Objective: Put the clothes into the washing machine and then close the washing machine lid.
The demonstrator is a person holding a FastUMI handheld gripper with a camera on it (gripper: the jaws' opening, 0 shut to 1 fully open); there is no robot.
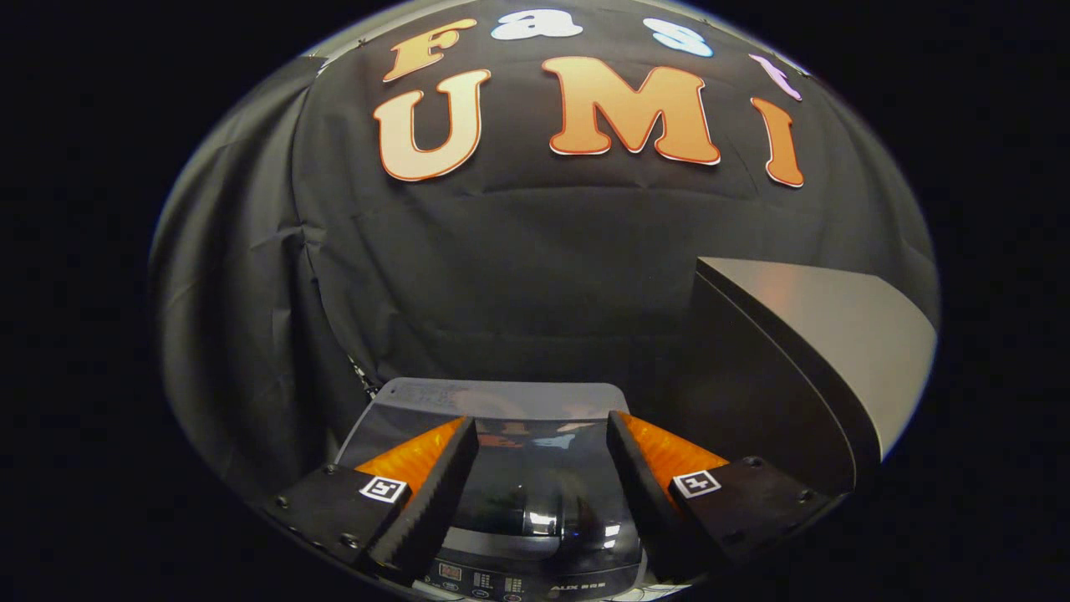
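Glossy black plastic and dark tinted glass sit right under the tool: that is the small top-loading washing machine, seen from above and slightly behind its control strip. Its lid, a smoky translucent panel with a pale grey rear edge, lies down flat over the tub, and reflections of the booth glint across it.

Both fingers of the tool, black ribbed pads backed with orange, are spread wide apart with nothing between them but open air. They hang above the machine, one over each side of the lid, and the lid's dark centre shows in the gap between the fingers. Whether the tips touch the lid I cannot tell. The machine's control panel with its small buttons and red display lies nearest the camera, below the roots of the fingers.

Off to the right, beyond the right finger, stands a large dark grey box-like block with a sloping lighter top face, well clear of the machine. Black cloth hangs behind everything.
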